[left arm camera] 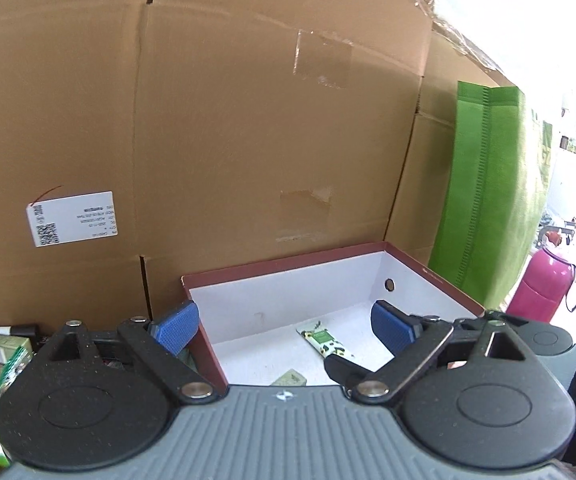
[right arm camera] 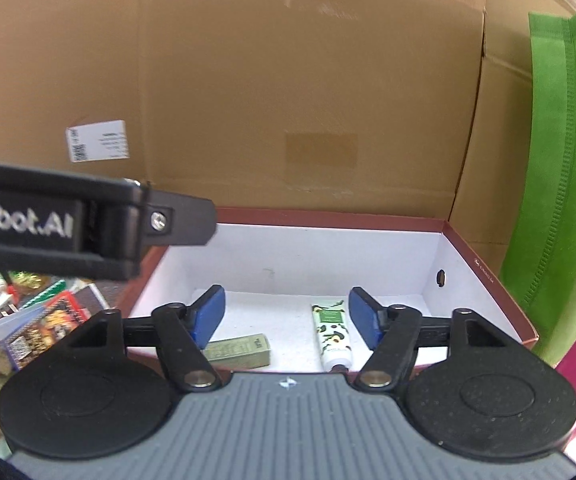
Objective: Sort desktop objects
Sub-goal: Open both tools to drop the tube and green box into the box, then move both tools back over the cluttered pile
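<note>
Desktop objects part-sorted: red-rimmed box (right arm camera: 484, 268) w/ white interior already holds an avocado-print tube (right arm camera: 331, 330) and an olive carton (right arm camera: 240, 350), both lying flat on its floor, apart from each other. Left gripper (left arm camera: 284, 328) and right gripper (right arm camera: 286, 316) both hang spread wide over the box, nothing held. Lots left, judging by the clutter pile (right arm camera: 44, 320) just outside the box's left wall. Right view alone shows that pile plainly, plus the whole carton; left view catches only a carton corner, but adds a pink bottle (left arm camera: 544, 284) beyond the green bag (left arm camera: 488, 184).

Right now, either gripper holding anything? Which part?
Nothing held. Left gripper and right gripper are both open and empty above the box.
</note>
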